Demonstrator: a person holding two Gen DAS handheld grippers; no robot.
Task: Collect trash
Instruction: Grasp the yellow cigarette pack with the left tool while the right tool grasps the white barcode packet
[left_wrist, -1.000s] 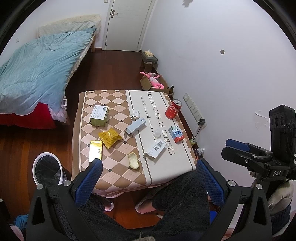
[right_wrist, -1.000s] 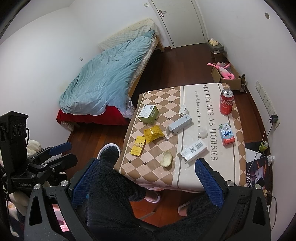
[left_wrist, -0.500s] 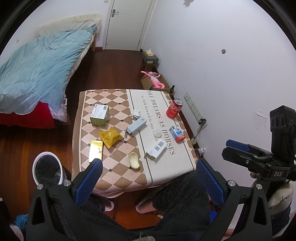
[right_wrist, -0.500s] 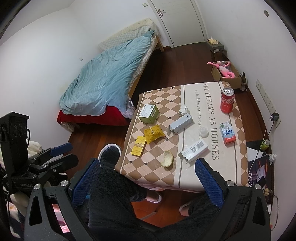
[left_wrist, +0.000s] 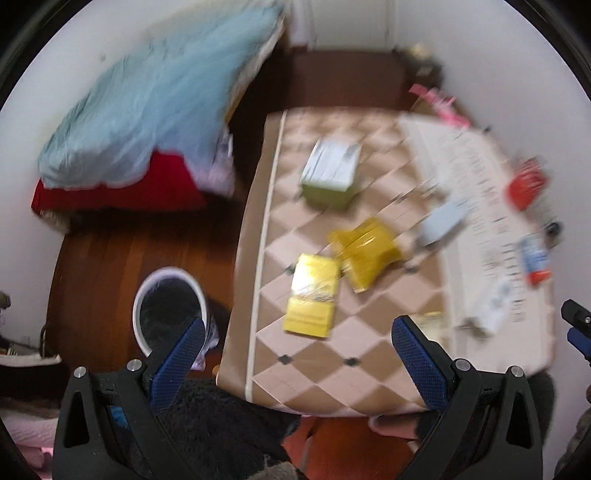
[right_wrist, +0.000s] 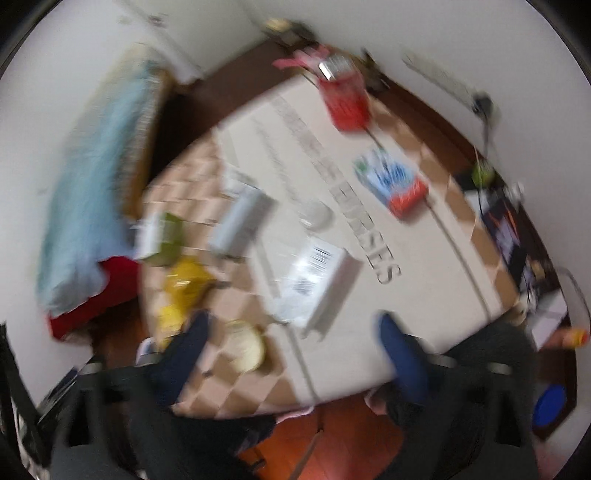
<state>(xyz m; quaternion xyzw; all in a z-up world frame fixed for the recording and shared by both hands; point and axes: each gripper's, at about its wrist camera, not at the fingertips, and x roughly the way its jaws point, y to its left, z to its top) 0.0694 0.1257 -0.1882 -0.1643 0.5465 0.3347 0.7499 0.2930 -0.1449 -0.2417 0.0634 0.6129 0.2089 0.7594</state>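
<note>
Several pieces of trash lie on the counter. Nearest the left gripper is a flat yellow box: light, stiff, glossy; grip across its narrow sides. Both the left and right gripper have jaws apart, empty. A bin stands beside the counter.

Our left gripper has a black frame with triangular cut-outs in each arm and round silver screws near the finger roots. Its fingers wear blue pads with a fine dotted texture. Our right gripper is built the same, black with blue pads, though blur smears its details. We wear dark, fuzzy trousers over our knees, and pale pink slippers show on our feet.
</note>
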